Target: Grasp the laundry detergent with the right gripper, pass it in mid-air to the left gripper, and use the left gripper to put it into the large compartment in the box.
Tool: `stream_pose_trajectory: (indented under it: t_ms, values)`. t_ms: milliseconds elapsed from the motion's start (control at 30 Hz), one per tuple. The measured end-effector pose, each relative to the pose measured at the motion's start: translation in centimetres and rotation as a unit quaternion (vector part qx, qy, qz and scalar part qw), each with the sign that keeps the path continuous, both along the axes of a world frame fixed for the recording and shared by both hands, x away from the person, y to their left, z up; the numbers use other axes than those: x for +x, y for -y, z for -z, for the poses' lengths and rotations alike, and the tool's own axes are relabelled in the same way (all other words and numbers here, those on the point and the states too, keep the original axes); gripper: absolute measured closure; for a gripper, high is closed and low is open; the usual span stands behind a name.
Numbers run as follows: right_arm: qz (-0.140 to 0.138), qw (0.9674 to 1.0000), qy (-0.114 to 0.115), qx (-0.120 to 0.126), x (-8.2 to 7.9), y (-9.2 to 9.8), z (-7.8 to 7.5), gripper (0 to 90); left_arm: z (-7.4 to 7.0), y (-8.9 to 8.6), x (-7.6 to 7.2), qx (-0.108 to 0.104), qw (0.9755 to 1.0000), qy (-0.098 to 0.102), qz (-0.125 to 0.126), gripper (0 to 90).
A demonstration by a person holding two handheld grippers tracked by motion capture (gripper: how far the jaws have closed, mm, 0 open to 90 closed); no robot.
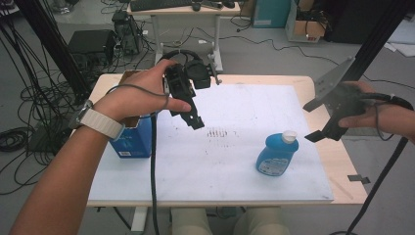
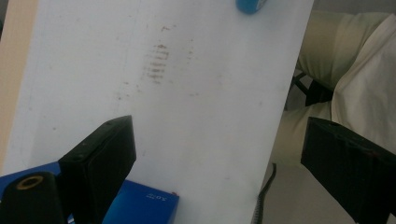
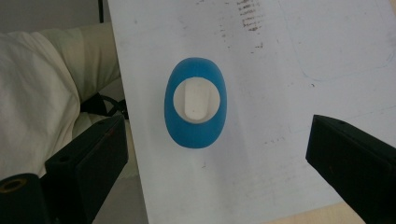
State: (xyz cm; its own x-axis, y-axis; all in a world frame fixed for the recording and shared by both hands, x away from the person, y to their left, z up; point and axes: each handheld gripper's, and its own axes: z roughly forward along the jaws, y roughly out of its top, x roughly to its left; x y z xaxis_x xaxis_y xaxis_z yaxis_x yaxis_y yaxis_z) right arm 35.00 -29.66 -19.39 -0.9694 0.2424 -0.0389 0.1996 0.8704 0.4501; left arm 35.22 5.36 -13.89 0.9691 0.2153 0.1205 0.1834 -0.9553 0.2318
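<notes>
Bottle (image 1: pixel 277 154), blue w/ white cap, stood upright on white sheet (image 1: pixel 244 112) nr table's right-front area. Right gripper (image 1: pixel 333 120) hung above it, off right edge, jaws wide, nothing btwn. Left gripper (image 1: pixel 188 105) hovered above blue box (image 1: pixel 132 142) at left edge, jaws wide, empty.

A white board (image 1: pixel 235 171) covers most of the wooden table (image 1: pixel 342 161); a patch of dark smudges (image 1: pixel 218 132) lies at the board's centre, and a strip of black tape (image 1: pixel 358 178) sits on the bare table edge at 4 o'clock. Beyond the table at 12 o'clock stands a second desk (image 1: pixel 161 11) bearing a keyboard (image 1: pixel 159 4). On the floor, a black equipment case (image 1: pixel 90 41) sits at 10 o'clock, loose cables (image 1: pixel 19 142) lie at 9 o'clock, and a cardboard box (image 1: pixel 308 27) stands at 1 o'clock.
</notes>
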Motion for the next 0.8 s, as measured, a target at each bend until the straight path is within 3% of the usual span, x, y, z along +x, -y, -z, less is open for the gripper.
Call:
stream_pose_trajectory:
  t_ms: [600, 667, 800]
  values:
    - [0.009, 0.9999, -0.003, 0.01, -0.9, 0.3, 1.9, 5.0, 0.2, 0.1, 0.2, 0.001, 1.0, -0.001, 0.002, 10.5]
    - [0.024, 0.9994, -0.011, 0.02, -1.2, 0.2, 2.1, 5.2, 0.3, 0.1, 0.2, 0.001, 1.0, -0.002, 0.001, 10.5]
    - [0.028, 0.9993, -0.013, 0.021, -1.3, 0.3, 2.5, 5.0, 0.3, 0.0, 0.2, 0.0, 1.0, -0.002, 0.001, 10.5]
